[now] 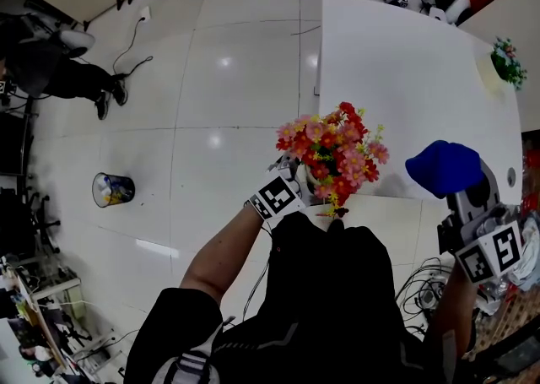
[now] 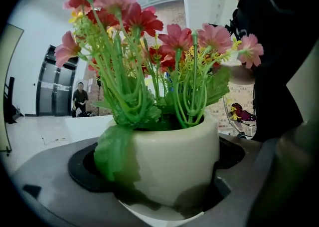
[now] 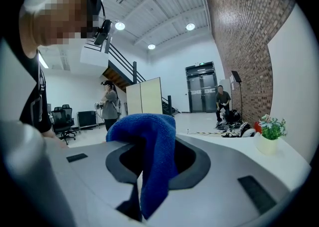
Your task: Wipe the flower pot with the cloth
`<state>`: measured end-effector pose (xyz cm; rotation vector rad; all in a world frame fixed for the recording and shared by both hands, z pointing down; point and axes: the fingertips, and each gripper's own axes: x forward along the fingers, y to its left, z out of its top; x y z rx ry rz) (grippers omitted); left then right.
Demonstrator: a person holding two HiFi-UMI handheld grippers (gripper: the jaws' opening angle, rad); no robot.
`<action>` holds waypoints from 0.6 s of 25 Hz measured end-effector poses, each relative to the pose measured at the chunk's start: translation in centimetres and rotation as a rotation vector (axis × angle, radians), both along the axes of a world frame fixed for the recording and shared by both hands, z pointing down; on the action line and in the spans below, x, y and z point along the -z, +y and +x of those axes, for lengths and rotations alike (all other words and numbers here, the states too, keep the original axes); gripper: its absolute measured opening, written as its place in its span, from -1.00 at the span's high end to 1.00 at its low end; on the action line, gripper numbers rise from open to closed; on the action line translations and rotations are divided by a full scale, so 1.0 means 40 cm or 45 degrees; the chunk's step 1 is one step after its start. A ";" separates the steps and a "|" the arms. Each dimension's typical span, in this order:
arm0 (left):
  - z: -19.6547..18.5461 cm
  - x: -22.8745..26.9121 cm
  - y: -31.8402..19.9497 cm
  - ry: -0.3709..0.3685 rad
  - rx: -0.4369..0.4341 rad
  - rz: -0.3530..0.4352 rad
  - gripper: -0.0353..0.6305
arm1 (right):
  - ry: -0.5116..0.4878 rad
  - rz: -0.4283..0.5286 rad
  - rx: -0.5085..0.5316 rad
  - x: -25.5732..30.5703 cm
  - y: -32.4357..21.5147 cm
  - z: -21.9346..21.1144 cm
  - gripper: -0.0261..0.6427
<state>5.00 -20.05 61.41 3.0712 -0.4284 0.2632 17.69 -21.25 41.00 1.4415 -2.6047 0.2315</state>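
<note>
- Flower pot (image 2: pixel 169 161), cream, holding pink and red flowers (image 1: pixel 333 153), is pinched in the left gripper (image 1: pixel 305 190) at the white table's (image 1: pixel 422 78) near edge; its base is cut off.
- Blue cloth (image 3: pixel 152 151) hangs clamped in the right gripper (image 1: pixel 456 188), covering the jaw tips.

The grey right gripper (image 3: pixel 145 188) is gripping a blue fluffy cloth (image 3: pixel 155 141), its jaws pinching the fabric as it is draping over them. A small white potted plant (image 3: pixel 269 137) is standing on the white worktop (image 3: pixel 295 160) beyond.
</note>
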 end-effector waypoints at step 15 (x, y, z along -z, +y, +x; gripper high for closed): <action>-0.117 0.713 -0.069 0.155 0.206 -0.073 -0.88 | -0.188 0.181 0.169 0.441 0.083 -0.166 0.65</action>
